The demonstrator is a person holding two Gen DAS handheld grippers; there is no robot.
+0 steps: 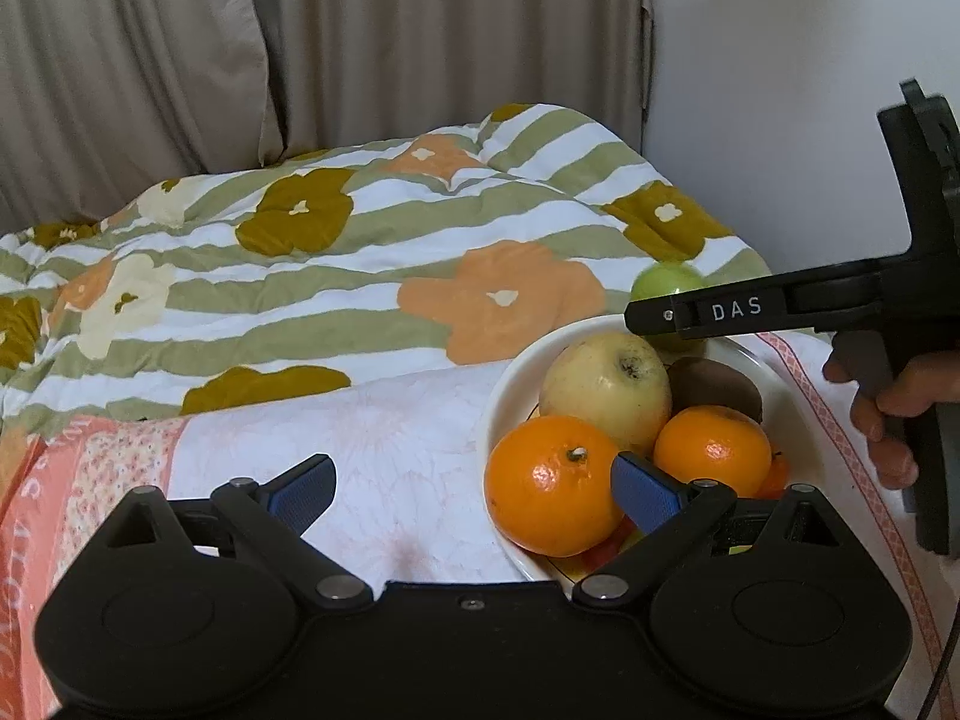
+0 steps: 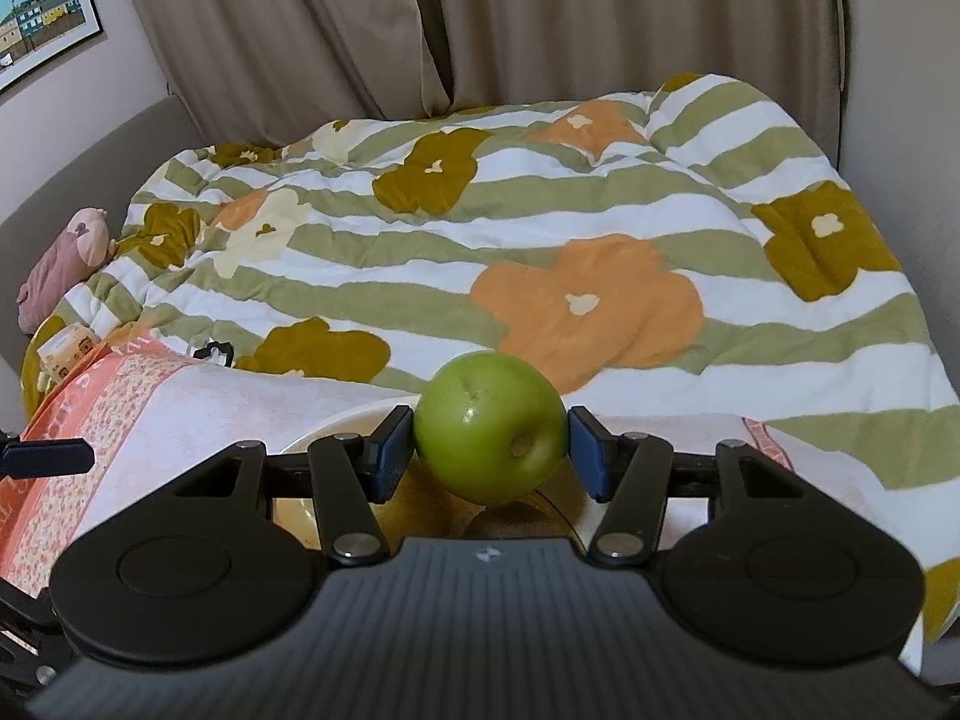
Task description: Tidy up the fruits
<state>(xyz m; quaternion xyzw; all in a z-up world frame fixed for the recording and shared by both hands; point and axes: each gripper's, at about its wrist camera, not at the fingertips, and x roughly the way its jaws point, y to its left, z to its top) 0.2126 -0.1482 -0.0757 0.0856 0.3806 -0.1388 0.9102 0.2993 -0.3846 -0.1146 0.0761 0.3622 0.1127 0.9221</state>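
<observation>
The right gripper (image 2: 491, 447) is grasping a green apple (image 2: 491, 427) between its blue fingers (image 2: 393, 450), holding it above the far rim of a white bowl (image 1: 501, 396). The bowl is sitting near the bed's right edge, holding oranges (image 1: 552, 483) and a yellow apple (image 1: 606, 387). The left gripper (image 1: 474, 489) is hovering released over the open bedsheet (image 1: 336, 420) beside the bowl's left rim.

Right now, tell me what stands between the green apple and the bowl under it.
Nothing visible. The right gripper holds the green apple above the bowl, whose yellow apple, kiwi and oranges leave little room.
</observation>
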